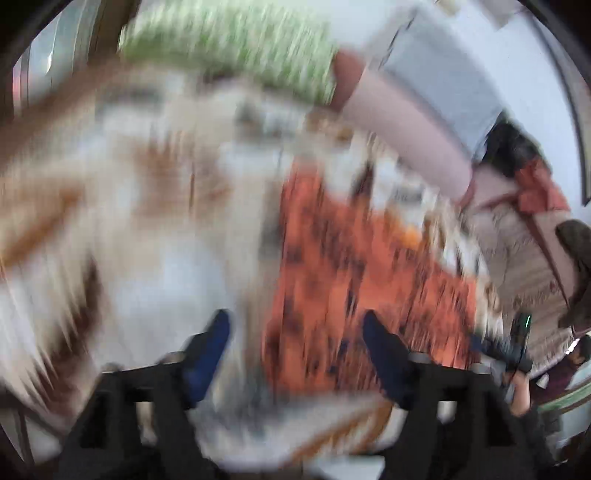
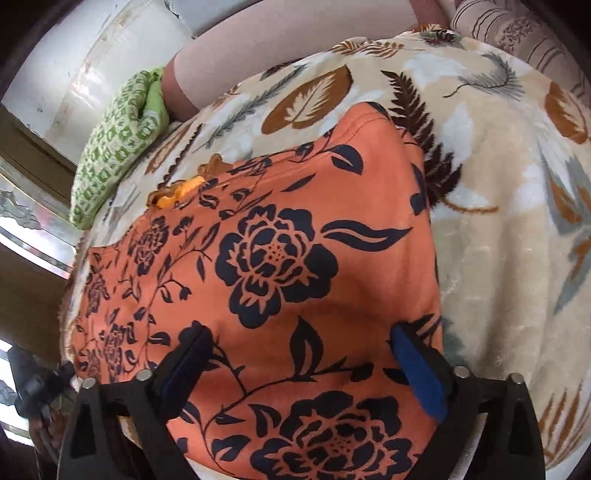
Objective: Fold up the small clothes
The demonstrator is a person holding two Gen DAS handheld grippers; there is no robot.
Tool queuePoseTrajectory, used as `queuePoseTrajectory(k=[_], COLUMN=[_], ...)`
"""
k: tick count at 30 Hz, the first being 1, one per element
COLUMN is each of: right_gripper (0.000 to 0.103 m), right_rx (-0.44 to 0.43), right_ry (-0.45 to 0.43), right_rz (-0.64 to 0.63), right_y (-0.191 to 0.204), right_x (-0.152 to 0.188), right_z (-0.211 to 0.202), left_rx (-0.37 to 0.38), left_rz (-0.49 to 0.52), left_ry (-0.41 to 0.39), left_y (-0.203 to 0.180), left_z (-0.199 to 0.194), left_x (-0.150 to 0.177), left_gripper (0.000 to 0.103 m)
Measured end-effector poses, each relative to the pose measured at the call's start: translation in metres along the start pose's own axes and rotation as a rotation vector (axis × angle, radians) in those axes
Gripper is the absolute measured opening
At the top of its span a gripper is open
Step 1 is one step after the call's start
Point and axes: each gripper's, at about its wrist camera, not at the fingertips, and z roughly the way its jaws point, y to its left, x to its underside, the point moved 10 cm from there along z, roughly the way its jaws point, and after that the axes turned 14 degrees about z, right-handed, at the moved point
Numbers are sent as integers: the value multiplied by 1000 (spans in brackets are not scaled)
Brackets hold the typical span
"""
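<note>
An orange garment with dark navy flowers (image 2: 280,258) lies flat on a beige leaf-print blanket (image 2: 491,206). My right gripper (image 2: 301,350) is open, its blue-padded fingers spread just above the garment's near part. The left wrist view is heavily motion-blurred. There the garment (image 1: 351,266) shows to the right of centre. My left gripper (image 1: 295,332) is open above the blanket (image 1: 147,229), near the garment's left edge. The other gripper shows in the left wrist view (image 1: 517,347) at the far right edge.
A green patterned pillow (image 2: 118,147) lies at the bed's far left, also in the left wrist view (image 1: 229,44). A pink bolster (image 2: 280,48) lies along the wall. A striped cushion (image 2: 517,33) sits far right. A small yellow-orange item (image 2: 177,192) peeks from under the garment.
</note>
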Motion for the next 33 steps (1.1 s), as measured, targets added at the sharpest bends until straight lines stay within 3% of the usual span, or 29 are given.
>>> queuePoseTrajectory(k=[1, 2, 4, 6, 7, 8, 9, 10, 11, 14, 16, 18, 20, 21, 22, 24, 27, 28, 29, 30, 31, 32, 33], right_gripper=[101, 102, 102, 102, 102, 102, 102, 102, 102, 102, 102, 102, 102, 102, 102, 102, 102, 101, 100, 89, 84, 84, 86], right_rx=[-5, -7, -1, -16, -30, -44, -59, -83, -97, -128, -131, -118, -115, -130, -169, -216, -342, -287, -200, -261, -363, -398, -359], right_ry=[-2, -4, -4, -3, 0, 3, 7, 16, 25, 40, 40, 50, 59, 42, -2, -29, 92, 86, 47, 28, 12, -9, -50], right_rz=[2, 1, -5, 12, 25, 35, 49, 74, 91, 116, 118, 121, 144, 158, 167, 166, 174, 171, 215, 354, 522, 583, 535], right_y=[0, 5, 5, 3, 7, 6, 5, 3, 2, 0, 1, 2, 7, 11, 19, 30, 46, 33, 5, -19, -34, -38, -35], right_x=[1, 1, 1, -4, -6, -6, -7, -9, -11, -13, -14, -14, -20, -25, -38, -56, -81, -93, -109, -122, -130, -134, -135], right_z=[-2, 4, 0, 1, 8, 6, 6, 5, 4, 4, 5, 4, -4, -10, -22, -28, 4, 20, 34, 38, 32, 22, 12], left_rx=[13, 37, 117, 128, 133, 138, 150, 178, 168, 99, 44, 78, -23, -83, -110, -90, -65, -47, -37, -29, -28, -27, -8], left_rz=[17, 26, 30, 16, 10, -21, -57, -86, -59, 96, 87, 42, 81, 110, 136, 190, 233, 237, 236, 238, 243, 245, 247], left_ry=[-61, -67, 2, 79, 124, 185, 204, 182, 167, 93, 201, 167, 154, 136, 112, 57, 14, 9, 13, 24, 38, 39, 32], left_y=[1, 1, 2, 10, 16, 23, 25, 25, 20, 1, 19, 25, 26, 26, 22, 4, -23, -34, -44, -49, -56, -60, -69], left_z=[1, 8, 52, 107, 135, 156, 168, 168, 160, 142, 175, 171, 153, 144, 133, 108, 81, 77, 74, 71, 66, 65, 62], left_x=[-26, -38, -58, -64, -62, -54, -54, -58, -66, -76, -52, -58, -68, -71, -75, -76, -70, -64, -58, -50, -38, -33, -24], left_gripper=[94, 94, 94, 92, 72, 27, 25, 14, 13, 14, 24, 25, 42, 55, 60, 66, 72, 74, 76, 77, 77, 77, 78])
